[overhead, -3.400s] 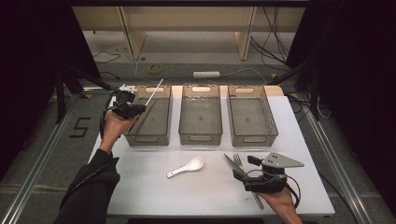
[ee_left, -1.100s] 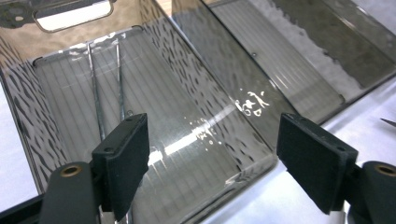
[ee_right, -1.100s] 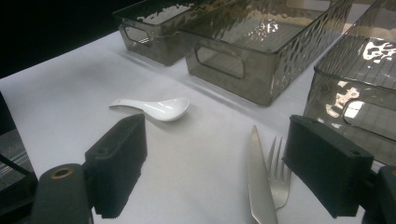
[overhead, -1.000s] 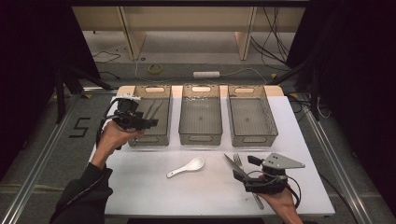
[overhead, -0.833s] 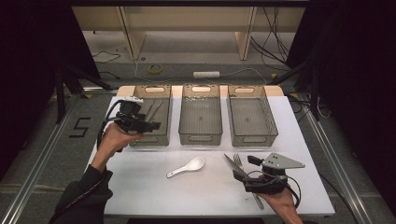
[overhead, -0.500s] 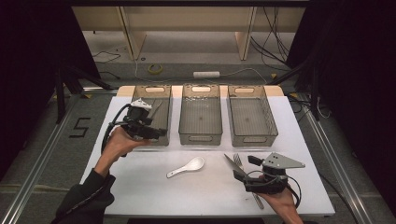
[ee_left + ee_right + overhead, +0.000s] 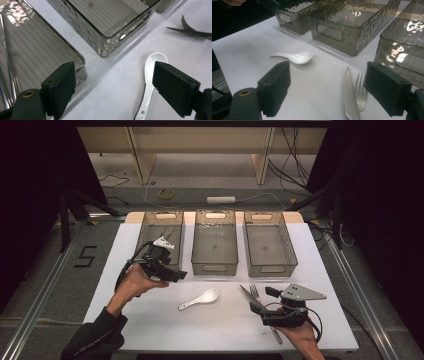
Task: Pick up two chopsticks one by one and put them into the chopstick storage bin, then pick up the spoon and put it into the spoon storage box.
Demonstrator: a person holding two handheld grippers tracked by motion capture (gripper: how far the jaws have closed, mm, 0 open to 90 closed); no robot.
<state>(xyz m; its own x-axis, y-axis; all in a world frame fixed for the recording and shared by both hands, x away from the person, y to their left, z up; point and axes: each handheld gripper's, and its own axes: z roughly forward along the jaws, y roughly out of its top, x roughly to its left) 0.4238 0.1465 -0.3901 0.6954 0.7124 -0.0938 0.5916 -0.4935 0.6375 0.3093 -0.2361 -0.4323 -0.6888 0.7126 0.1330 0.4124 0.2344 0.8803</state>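
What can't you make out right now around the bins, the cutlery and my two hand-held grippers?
- Knife and fork: handles hidden under the right hand-held gripper in the high view, cut off by the bottom edge in the right gripper view.
- Thin rods in the left bin: too thin to identify; cut off at the left gripper view's left edge.
- Spoon: partly hidden behind a jaw of the left hand-held gripper.

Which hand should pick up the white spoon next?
Probably the left. The left gripper hangs with open, empty jaws close to the white spoon, which lies beside its jaw in its own view. The right gripper sits over the knife and fork instead.
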